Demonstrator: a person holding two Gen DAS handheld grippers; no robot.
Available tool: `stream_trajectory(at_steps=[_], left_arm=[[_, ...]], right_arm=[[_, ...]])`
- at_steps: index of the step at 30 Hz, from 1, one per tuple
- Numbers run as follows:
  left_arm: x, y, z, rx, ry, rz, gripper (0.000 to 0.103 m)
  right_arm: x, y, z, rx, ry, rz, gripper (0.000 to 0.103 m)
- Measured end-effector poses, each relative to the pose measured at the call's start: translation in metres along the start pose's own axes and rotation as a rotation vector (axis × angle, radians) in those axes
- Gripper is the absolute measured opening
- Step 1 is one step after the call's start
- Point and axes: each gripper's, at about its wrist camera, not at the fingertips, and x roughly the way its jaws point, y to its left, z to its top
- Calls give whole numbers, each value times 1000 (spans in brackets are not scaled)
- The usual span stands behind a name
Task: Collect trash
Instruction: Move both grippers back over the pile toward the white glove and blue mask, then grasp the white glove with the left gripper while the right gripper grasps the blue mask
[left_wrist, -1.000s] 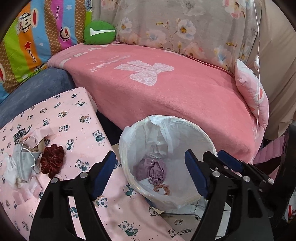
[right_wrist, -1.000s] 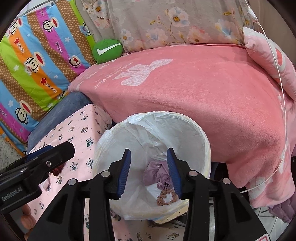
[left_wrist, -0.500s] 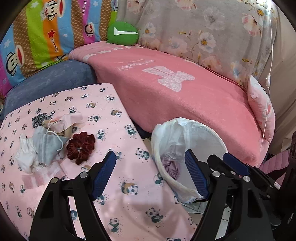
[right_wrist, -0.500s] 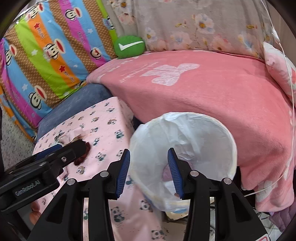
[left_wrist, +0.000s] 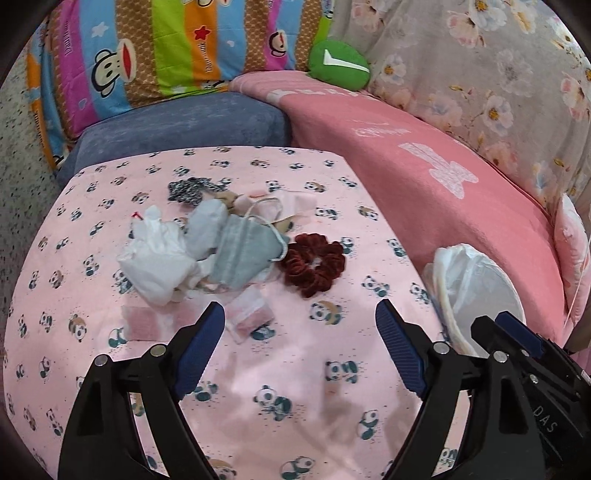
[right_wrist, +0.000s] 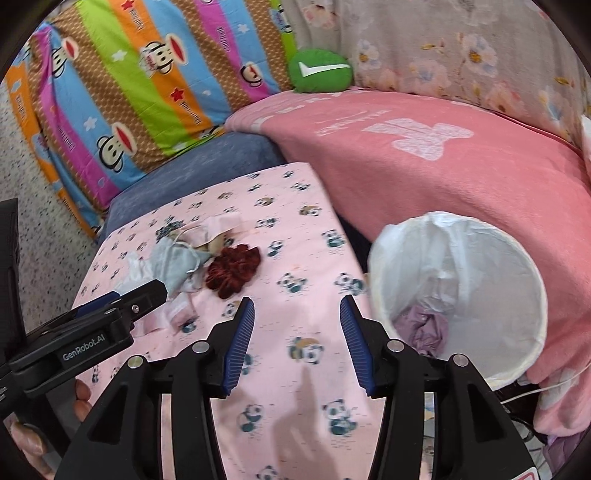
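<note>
Two empty grippers, between bin (right_wrist: 517, 258) drops: left gripper (left_wrist: 299, 347) wide, right gripper (right_wrist: 297, 338) half-wide, both just opening. Trash pile (left_wrist: 207, 251) on table (left_wrist: 295, 406), beside scrunchie (left_wrist: 314, 264). Next: reach forward, straddle one piece, pinch.

You see only part of the white-lined bin (left_wrist: 476, 280) at the right of the left wrist view: the other gripper's black body covers its lower rim and its inside is out of sight. In the right wrist view the crumpled purple thing (right_wrist: 421, 328) at the bin's bottom is half behind a finger, too bunched to name. The pile of scraps (right_wrist: 173, 258) there is blurred, partly covered by the left gripper (right_wrist: 147, 295). Your hand (right_wrist: 29, 435) is cut off at the lower left edge.
</note>
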Motion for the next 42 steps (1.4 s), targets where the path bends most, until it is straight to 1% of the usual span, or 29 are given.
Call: stream_trajectory(at_steps=[8, 12, 14, 18, 21, 25, 30, 32, 33, 35, 36, 37, 38, 39, 41, 42], left_arm=[[2, 56, -1, -69, 6, 69, 80], [6, 77, -1, -99, 14, 81, 81], [9, 87, 1, -124, 22, 82, 85], [17, 107, 5, -173, 30, 74, 85], [26, 116, 10, -192, 47, 65, 85], [39, 128, 16, -223, 61, 37, 85], [60, 134, 22, -231, 84, 29, 85], [65, 138, 23, -242, 93, 39, 82], [68, 141, 23, -247, 96, 29, 81], [71, 146, 24, -256, 105, 13, 68], [73, 147, 23, -257, 112, 5, 66], [75, 149, 23, -261, 118, 0, 59], [77, 149, 23, -262, 123, -8, 51], [79, 151, 22, -264, 131, -18, 48], [81, 151, 22, -267, 134, -34, 33], [80, 151, 21, -268, 132, -34, 30]], right_arm=[[22, 48, -1, -52, 28, 39, 50], [34, 63, 1, -58, 42, 55, 50], [40, 72, 3, -66, 44, 62, 51], [56, 90, 8, -84, 52, 77, 52], [71, 105, 12, -93, 63, 106, 52], [91, 121, 16, -98, 76, 116, 53], [120, 139, 24, -87, 89, 130, 53], [131, 144, 26, -81, 89, 118, 55], [135, 145, 27, -78, 92, 116, 55], [145, 147, 27, -65, 104, 118, 56], [149, 147, 28, -62, 110, 120, 56], [152, 148, 28, -59, 117, 121, 56], [156, 148, 28, -58, 122, 123, 56], [159, 150, 28, -58, 127, 123, 56], [164, 152, 28, -63, 127, 117, 56], [165, 154, 29, -66, 128, 115, 56]])
